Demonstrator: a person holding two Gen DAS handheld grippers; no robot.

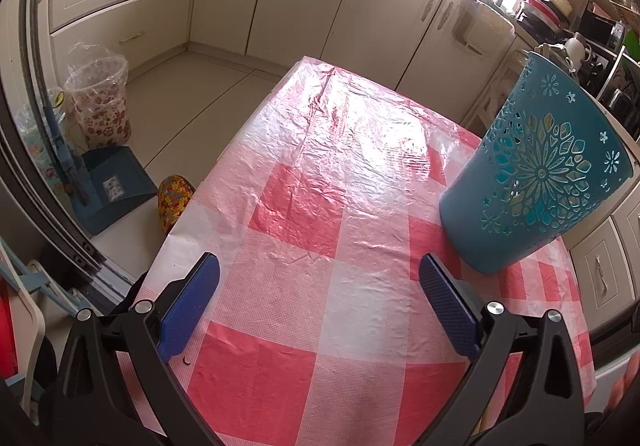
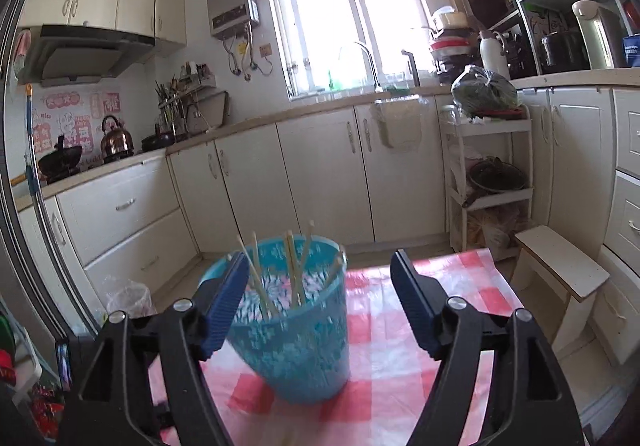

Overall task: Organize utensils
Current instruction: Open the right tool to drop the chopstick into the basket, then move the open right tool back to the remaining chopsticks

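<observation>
While both grippers' jaws gape empty, chopsticks point(image 2: 294, 270) stand in the holder point(image 2: 296, 342).

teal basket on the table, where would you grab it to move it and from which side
Probably by the top rim of the teal basket, coming from above with one jaw inside the wall and one outside. It stands upright and flares wider toward the top, too broad to span, and the chopsticks inside lean about, so pick a rim stretch clear of them.

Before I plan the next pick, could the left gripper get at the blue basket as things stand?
Probably yes: the left gripper is open, and only bare tablecloth lies before the blue basket.
</observation>
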